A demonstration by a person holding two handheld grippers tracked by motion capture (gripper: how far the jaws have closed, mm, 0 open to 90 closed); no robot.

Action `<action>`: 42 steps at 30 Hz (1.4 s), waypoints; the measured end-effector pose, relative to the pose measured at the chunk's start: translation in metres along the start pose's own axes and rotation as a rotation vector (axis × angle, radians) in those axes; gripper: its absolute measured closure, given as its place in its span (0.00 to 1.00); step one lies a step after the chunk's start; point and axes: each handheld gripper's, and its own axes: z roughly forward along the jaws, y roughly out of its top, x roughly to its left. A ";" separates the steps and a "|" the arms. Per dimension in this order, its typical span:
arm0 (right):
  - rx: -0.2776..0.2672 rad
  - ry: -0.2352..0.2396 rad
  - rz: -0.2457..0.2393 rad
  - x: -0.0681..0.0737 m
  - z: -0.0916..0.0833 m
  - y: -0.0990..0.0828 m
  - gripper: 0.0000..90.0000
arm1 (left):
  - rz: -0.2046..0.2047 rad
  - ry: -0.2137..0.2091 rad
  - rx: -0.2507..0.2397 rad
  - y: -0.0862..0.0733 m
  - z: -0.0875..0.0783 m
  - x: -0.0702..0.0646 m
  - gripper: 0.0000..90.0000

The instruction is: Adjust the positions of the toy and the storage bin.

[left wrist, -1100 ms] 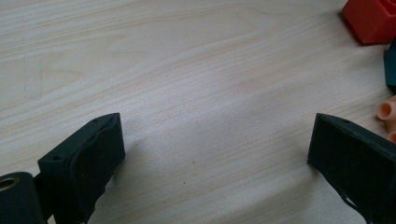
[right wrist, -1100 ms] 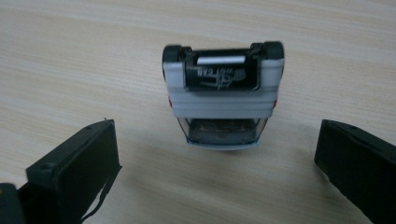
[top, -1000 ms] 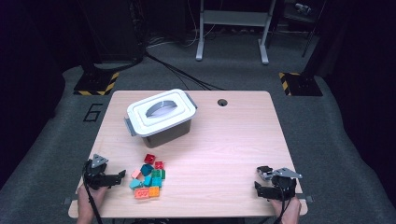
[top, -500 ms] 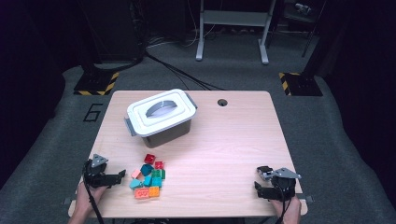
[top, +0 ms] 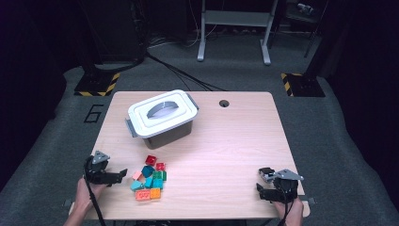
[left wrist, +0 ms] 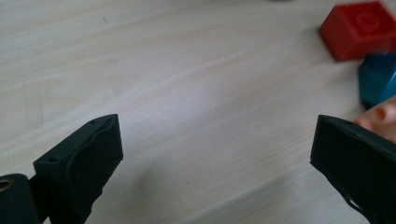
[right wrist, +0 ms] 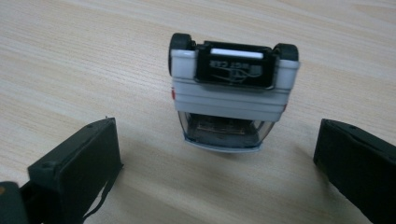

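At about five o'clock on the wooden table (top: 226,141), a small white toy car (right wrist: 232,91) lies on its roof, black wheels and dark underside up, just ahead of the right gripper (right wrist: 219,154), whose jaws are spread wide on either side without touching it. The left gripper (left wrist: 215,154), at seven o'clock, is likewise spread over bare wood, with the red block (left wrist: 359,29), a teal block (left wrist: 379,78) and what may be a pink one at its two o'clock.

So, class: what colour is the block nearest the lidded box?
Red block; the left gripper view shows it best.
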 end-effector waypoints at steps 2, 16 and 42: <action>-0.001 0.000 0.000 0.000 0.000 0.000 0.00 | -0.013 -0.010 -0.023 0.009 -0.003 0.002 0.03; -0.003 0.003 0.000 0.000 0.000 0.000 0.00 | -0.072 -0.101 -0.100 0.080 -0.023 0.009 0.02; -0.005 0.004 -0.005 -0.001 0.000 0.000 0.01 | -0.053 -0.103 -0.076 0.172 0.012 -0.006 0.06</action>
